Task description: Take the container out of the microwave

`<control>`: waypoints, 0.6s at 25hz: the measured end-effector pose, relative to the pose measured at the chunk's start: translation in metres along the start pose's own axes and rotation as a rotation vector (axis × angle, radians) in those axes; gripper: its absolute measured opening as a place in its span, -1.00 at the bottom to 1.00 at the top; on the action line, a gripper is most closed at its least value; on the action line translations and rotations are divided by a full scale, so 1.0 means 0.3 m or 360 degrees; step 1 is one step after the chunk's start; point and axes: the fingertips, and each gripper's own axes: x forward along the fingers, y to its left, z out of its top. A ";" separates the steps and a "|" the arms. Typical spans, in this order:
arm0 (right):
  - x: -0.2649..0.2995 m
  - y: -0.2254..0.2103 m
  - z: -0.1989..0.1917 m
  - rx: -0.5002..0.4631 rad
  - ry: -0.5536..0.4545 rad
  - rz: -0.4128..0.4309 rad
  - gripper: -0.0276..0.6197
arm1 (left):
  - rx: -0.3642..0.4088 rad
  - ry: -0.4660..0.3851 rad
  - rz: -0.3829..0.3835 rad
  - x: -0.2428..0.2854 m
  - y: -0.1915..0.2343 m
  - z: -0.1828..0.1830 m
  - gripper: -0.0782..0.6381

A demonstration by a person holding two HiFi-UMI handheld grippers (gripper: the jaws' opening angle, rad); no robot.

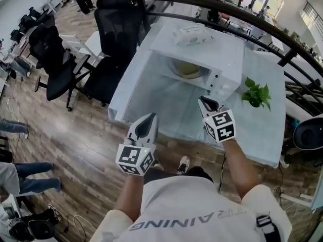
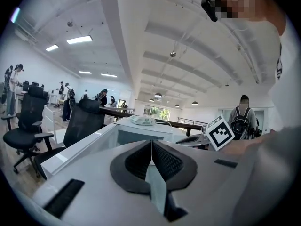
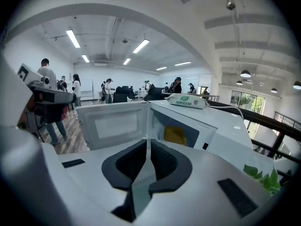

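Note:
A white microwave [image 1: 222, 49] stands on a pale table [image 1: 262, 130] with its door [image 3: 115, 124] swung open to the left. Inside sits a yellow container [image 3: 175, 134]; from the head view it shows as a pale round shape [image 1: 187, 69] in the cavity. My right gripper [image 1: 204, 101] hovers just in front of the opening, near its right side, its jaws a narrow slit apart and empty [image 3: 148, 142]. My left gripper [image 1: 150, 119] is lower and to the left, near the table's front edge, jaws shut on nothing [image 2: 151, 142].
A white and green packet [image 1: 191, 34] lies on top of the microwave. A small green plant [image 1: 256, 94] stands on the table to its right. Black office chairs [image 1: 118, 29] crowd the table's left side, and a dark curved railing [image 1: 227, 11] runs behind.

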 end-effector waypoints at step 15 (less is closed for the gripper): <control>0.515 -0.061 -0.089 -0.0526 0.0428 -0.0033 -0.53 | -0.0106 0.0061 -0.0044 0.053 0.087 -0.072 -0.68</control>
